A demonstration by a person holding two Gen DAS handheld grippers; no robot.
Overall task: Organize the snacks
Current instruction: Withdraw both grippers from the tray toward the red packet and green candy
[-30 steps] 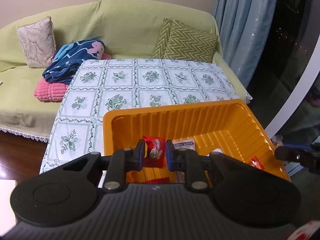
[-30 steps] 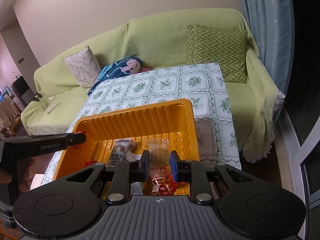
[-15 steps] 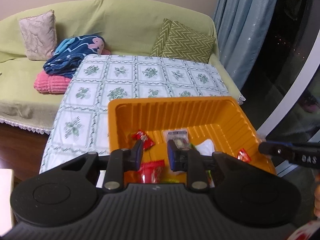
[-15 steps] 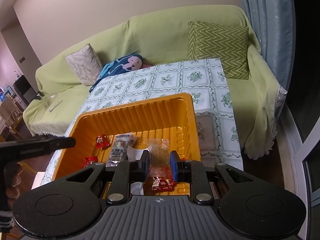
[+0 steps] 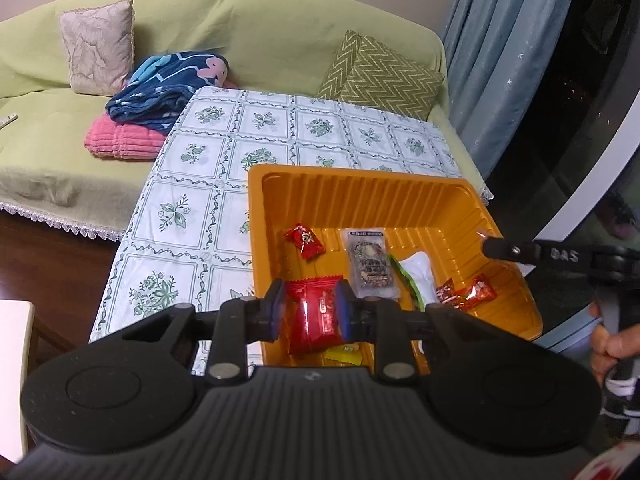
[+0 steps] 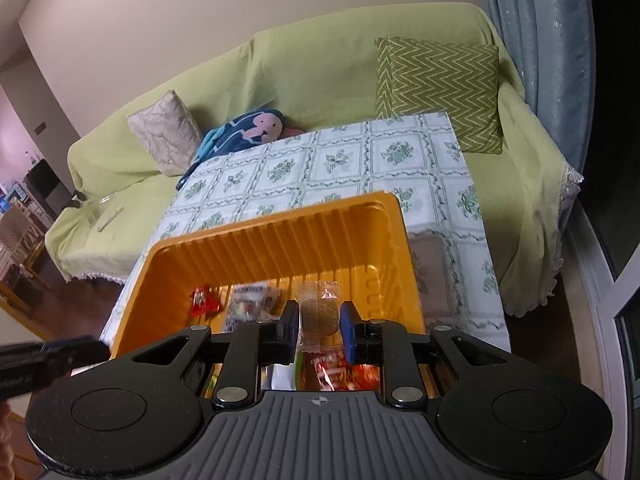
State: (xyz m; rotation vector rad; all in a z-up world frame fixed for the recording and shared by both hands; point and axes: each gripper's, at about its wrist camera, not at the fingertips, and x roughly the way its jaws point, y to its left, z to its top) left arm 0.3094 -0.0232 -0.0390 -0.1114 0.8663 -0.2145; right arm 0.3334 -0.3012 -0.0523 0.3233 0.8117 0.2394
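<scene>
Red and crinkly, the snack pack (image 5: 314, 314) looks light and slippery, pinched at its middle by the left gripper (image 5: 310, 310) over the orange tray (image 5: 360, 178), while the right gripper (image 6: 319, 326) pinches a clear cookie pack (image 6: 316, 312).

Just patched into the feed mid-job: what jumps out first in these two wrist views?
The orange tray on the floral tablecloth, scattered with snack packets. The left gripper is shut on a red packet over the tray's near end, and the right gripper on a clear-wrapped biscuit. Behind, a green-covered sofa holds a zigzag cushion.
</scene>
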